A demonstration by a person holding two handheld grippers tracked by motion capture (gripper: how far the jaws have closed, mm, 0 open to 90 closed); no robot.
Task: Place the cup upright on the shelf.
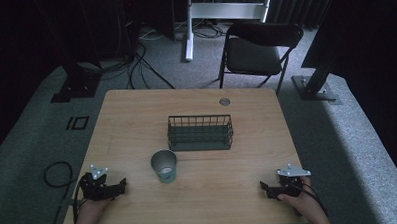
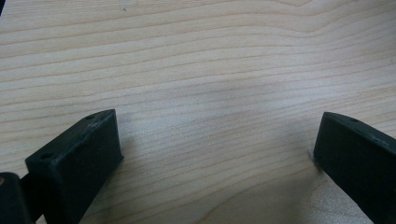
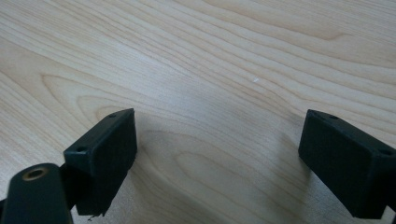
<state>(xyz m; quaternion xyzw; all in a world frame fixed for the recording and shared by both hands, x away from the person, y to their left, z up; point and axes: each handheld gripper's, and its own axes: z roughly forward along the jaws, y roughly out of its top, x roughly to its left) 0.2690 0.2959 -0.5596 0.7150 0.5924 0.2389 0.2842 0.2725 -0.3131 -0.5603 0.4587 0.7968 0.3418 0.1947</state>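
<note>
A grey-green cup [image 1: 164, 165] stands upright near the middle of the wooden table [image 1: 136, 109]. Behind it sits a dark wire basket [image 1: 200, 132], which looks empty. My left gripper [image 1: 120, 187] rests at the front left of the table, held by a hand, left of the cup. My right gripper [image 1: 265, 187] rests at the front right. In the left gripper view the left gripper [image 2: 217, 140] stands open over bare wood. In the right gripper view the right gripper [image 3: 219, 140] is open too, with nothing between its fingers.
A round grommet hole [image 1: 224, 101] lies near the table's far edge. A black folding chair [image 1: 257, 52] stands on the carpet beyond the table. Cables [image 1: 56, 173] lie on the floor at the left and rear.
</note>
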